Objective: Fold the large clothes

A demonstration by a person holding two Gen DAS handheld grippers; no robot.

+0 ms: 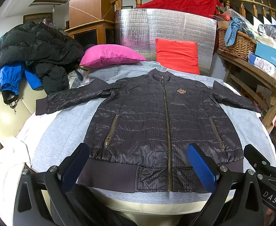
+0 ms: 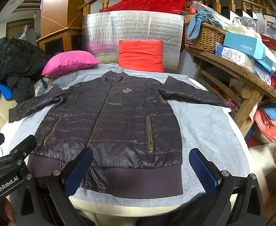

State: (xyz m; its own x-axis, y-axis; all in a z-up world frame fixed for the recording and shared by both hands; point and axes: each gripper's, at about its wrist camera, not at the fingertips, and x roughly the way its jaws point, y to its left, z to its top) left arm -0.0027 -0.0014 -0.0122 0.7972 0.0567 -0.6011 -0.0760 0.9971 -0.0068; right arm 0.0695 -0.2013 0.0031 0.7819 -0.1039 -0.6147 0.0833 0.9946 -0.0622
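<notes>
A dark quilted jacket lies flat and zipped, front up, on a grey cloth, both sleeves spread sideways. My left gripper hovers open above the near hem, its blue pads wide apart with nothing between them. My right gripper is also open over the hem's right half, holding nothing. The right gripper's body shows at the right edge of the left wrist view, and the left gripper's body at the left edge of the right wrist view.
A pile of black and blue coats sits at the left. A pink pillow and a red cushion lean at the back against a silver foil panel. A wooden shelf with a wicker basket and boxes stands at right.
</notes>
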